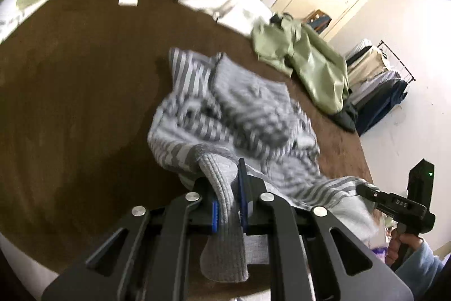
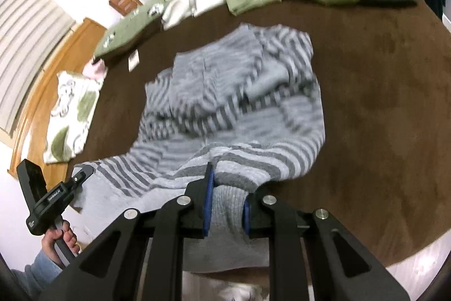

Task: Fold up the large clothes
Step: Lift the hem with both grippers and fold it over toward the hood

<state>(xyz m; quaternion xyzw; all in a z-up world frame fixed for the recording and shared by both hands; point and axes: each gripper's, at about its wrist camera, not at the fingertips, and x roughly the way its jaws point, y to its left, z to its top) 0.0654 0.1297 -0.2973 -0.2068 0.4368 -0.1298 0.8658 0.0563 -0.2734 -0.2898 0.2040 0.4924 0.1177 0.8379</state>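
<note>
Grey striped sweater (image 1: 225,109) spreads ahead, its ribbed hem clamped in left gripper (image 1: 228,193) and right gripper (image 2: 225,205).

White letters "DAS" stand on the black body of the right claw (image 1: 363,189), seen in the left wrist view. On the left claw (image 2: 84,174), in the right wrist view, a white line of print runs along the body; it seems to read "Gen Robot.AI", though too small to be sure.
</note>
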